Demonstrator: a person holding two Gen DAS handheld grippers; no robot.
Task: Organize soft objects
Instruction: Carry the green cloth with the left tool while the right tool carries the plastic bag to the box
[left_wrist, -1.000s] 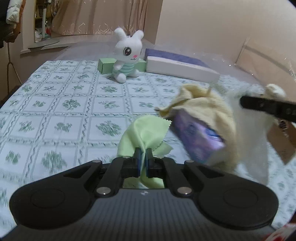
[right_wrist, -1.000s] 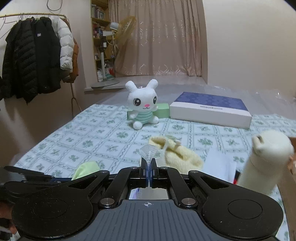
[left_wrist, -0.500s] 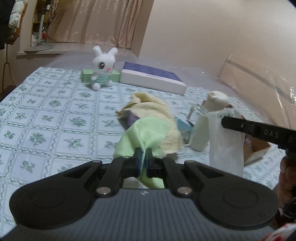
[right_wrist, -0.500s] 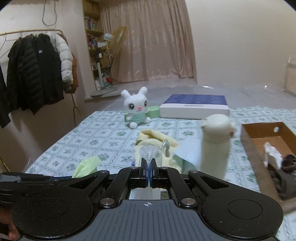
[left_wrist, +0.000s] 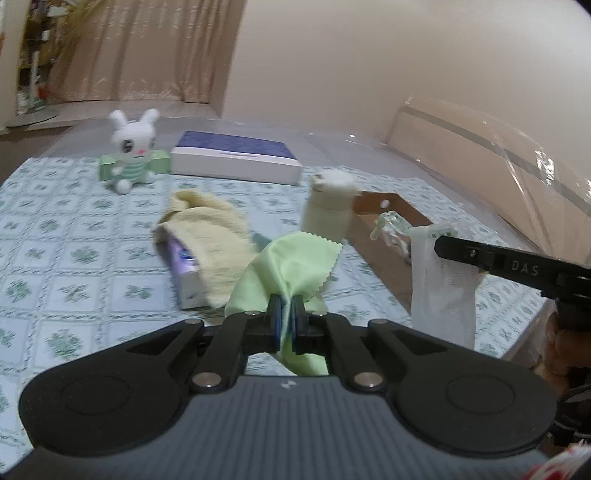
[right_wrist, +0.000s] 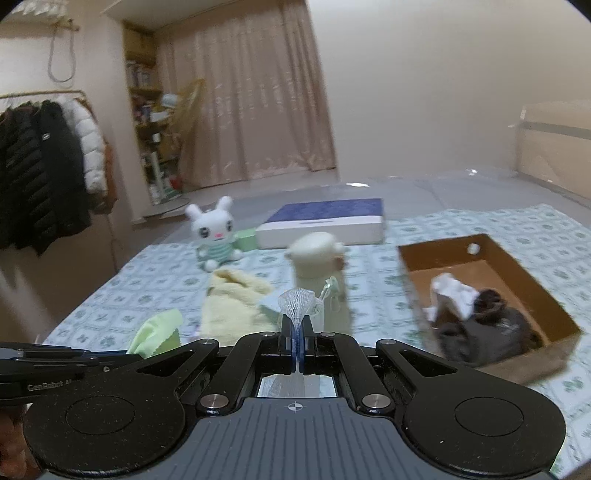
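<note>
The left hand-held gripper (left_wrist: 285, 317) is pinching a light green cloth (left_wrist: 291, 262) between closed fingers, the cloth's zigzag edge standing up in front of them. The right hand-held gripper (right_wrist: 296, 343) is clamping a white mesh bag (right_wrist: 297, 301), which is hanging below its fingers in the left wrist view (left_wrist: 441, 284). Both are hovering above a bed covered by a green-and-white patterned sheet (left_wrist: 74, 258).

Just beyond the left gripper, a yellow towel (left_wrist: 210, 236) is draping over a purple-and-white packet (left_wrist: 183, 267). A cream fuzzy bottle cover (right_wrist: 317, 273) is standing upright beside the towel, between it and an open cardboard box (right_wrist: 491, 251) lying near the bed's right edge; white and dark fabric items are sitting inside the box. Farther back, a white plush bunny (left_wrist: 131, 147) is sitting against a green box (left_wrist: 160, 162), next to a flat blue-and-white box (left_wrist: 236, 158).

Coats (right_wrist: 44, 170) are hanging on a rack at the left, and curtains (right_wrist: 251, 107) are covering the far wall.
</note>
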